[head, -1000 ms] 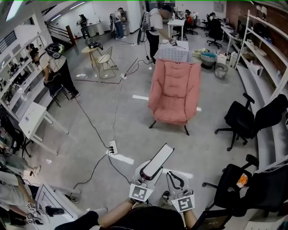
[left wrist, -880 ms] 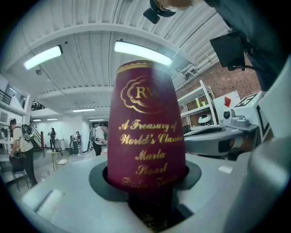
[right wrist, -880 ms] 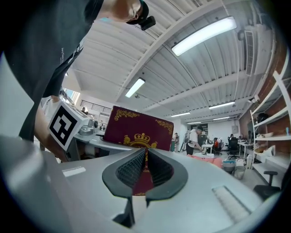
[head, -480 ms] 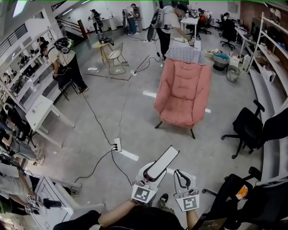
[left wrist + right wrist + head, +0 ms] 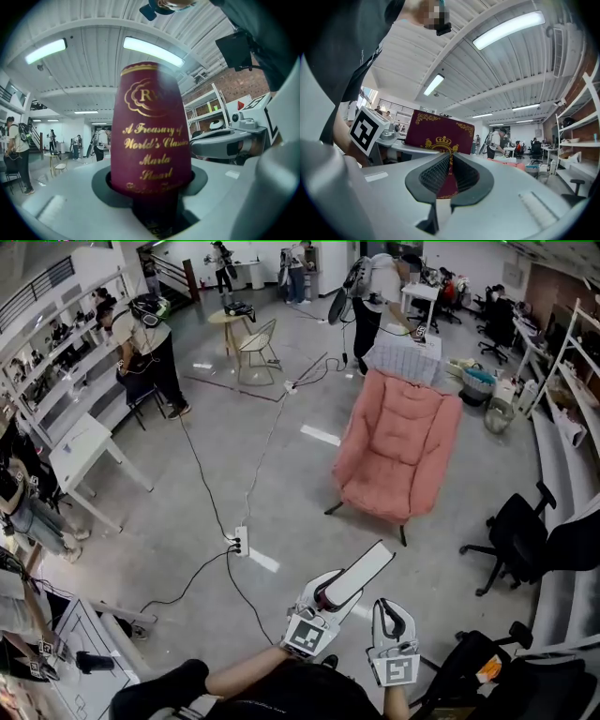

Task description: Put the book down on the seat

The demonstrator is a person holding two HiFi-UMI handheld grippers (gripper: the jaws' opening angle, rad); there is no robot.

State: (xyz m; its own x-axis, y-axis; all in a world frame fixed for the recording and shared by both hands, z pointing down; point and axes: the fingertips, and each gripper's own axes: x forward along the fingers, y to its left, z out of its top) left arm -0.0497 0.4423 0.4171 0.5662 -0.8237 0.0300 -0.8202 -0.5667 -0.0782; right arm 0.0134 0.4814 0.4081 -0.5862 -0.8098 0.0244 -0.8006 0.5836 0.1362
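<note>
A dark red book (image 5: 359,573) with gold lettering juts out from my left gripper (image 5: 328,596), which is shut on its lower end. In the left gripper view the book's spine (image 5: 151,136) stands upright, filling the space between the jaws. My right gripper (image 5: 392,617) hangs just right of the book, shut and empty. In the right gripper view its pads (image 5: 440,173) meet, with the book's cover (image 5: 439,132) beyond them. The pink armchair (image 5: 398,446) stands ahead on the floor, its seat (image 5: 380,493) bare.
A power strip (image 5: 239,540) with trailing cables lies on the floor to the left of my path. Black office chairs (image 5: 525,535) stand at the right by shelving. A white table (image 5: 84,451) and a person (image 5: 155,348) are at the left.
Both grippers and the book have been carried forward across the floor. The armchair now sits further right and a little nearer in the head view. Grip and pose look unchanged.
</note>
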